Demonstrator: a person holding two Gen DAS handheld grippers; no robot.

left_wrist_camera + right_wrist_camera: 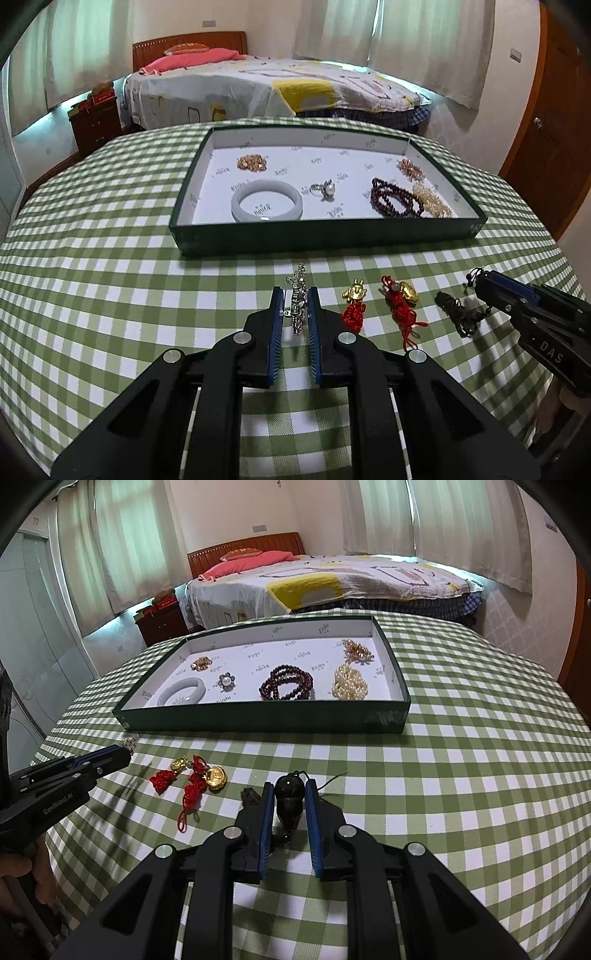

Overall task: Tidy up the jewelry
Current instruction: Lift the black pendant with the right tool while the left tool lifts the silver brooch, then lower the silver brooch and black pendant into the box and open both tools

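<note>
Green-and-white checked cloth covers the desk (110, 258), where both tools have closed on pieces still outside the shallow dark-green cardboard tray with a white lining (325, 240). The left hand-held gripper (295, 295) is clamped on a slim silver chain bracelet (298, 295), which sticks out past the pads toward the tray. The right hand-held gripper (290, 794) is clamped on a glossy black carved pendant on a thin dark cord (290, 797). Two gold charms with red knotted tassels (369, 302) lie on the cloth between them. The bracelet is thin and limp, so it could slide from the pads on lifting; the pendant's loose cord might drag or snag the tassels. Inside the tray, a pale jade bangle (266, 201) and dark red bead strands (395, 201) leave limited bare floor, so a careless drop could tangle pieces.
</note>
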